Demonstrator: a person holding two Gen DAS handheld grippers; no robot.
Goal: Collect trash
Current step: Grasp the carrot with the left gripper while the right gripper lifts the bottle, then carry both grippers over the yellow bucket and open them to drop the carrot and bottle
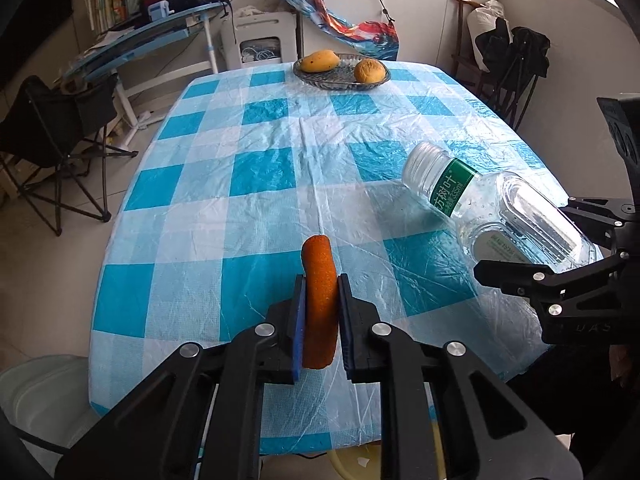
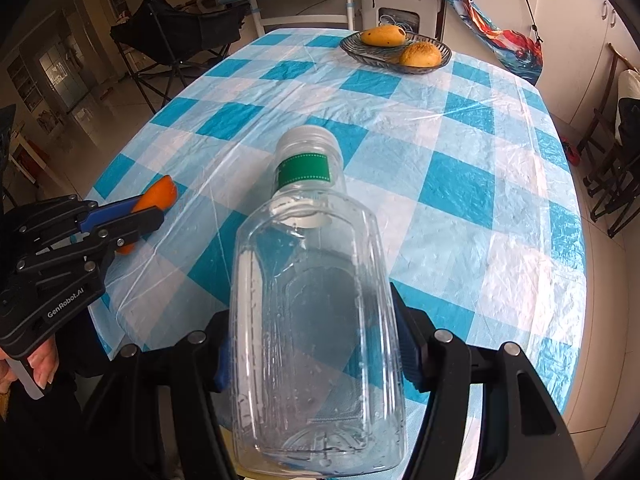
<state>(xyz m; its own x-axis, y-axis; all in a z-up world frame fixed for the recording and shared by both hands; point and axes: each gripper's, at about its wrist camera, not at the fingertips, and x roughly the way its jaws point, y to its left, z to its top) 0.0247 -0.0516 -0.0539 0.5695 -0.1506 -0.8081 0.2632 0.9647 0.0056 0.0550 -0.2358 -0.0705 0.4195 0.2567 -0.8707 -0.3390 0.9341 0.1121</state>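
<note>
Both picks done — left gripper [image 1: 322,312] clamps peel [image 1: 318,300], right gripper [image 2: 316,344] clamps bottle [image 2: 316,320]; drop-off left — bin possibly bottom-left.

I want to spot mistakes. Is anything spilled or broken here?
Nothing spilled or broken. The left claw grips an orange peel, the right claw grips a clear bottle. Two fruits sit neatly in the dish.
</note>
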